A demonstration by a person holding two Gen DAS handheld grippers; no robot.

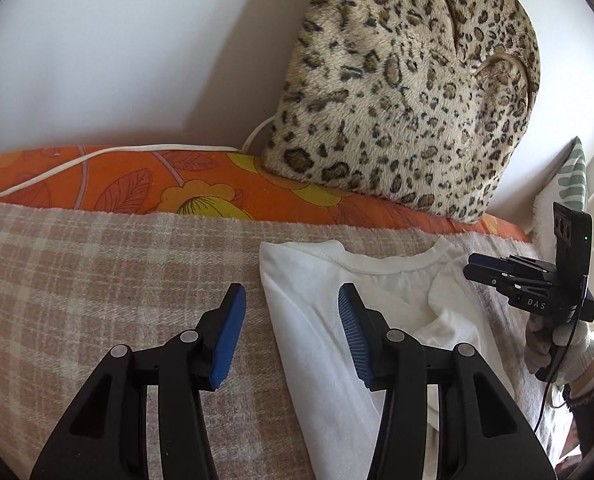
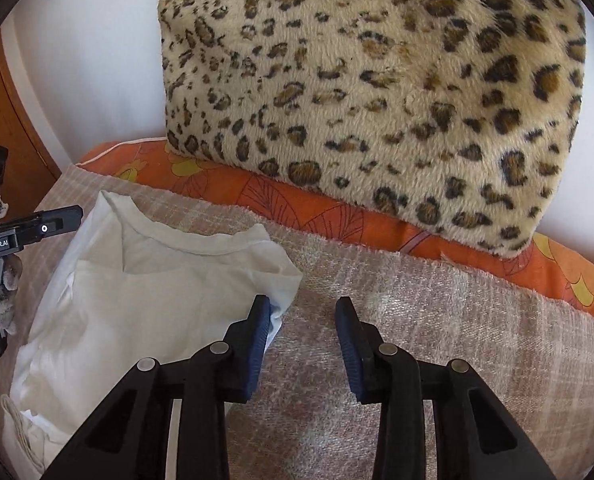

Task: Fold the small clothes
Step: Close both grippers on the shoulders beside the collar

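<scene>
Now: white t-shirt [image 1: 321,320] partly folded on plaid blanket [image 1: 97,280] (neckline up); both tongs [image 1: 291,336] [image 2: 301,344] wide, empty.

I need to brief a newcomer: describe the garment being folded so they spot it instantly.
Start at the big leopard-print cushion against the wall. In front of it, past the orange floral sheet, a beige checked blanket covers the bed. The white T-shirt lies on that blanket: the only plain, unpatterned fabric there.

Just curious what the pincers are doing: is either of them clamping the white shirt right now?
No. Both the left gripper and the right gripper stand open, with nothing pinched; the white shirt lies flat on the plaid blanket.
</scene>
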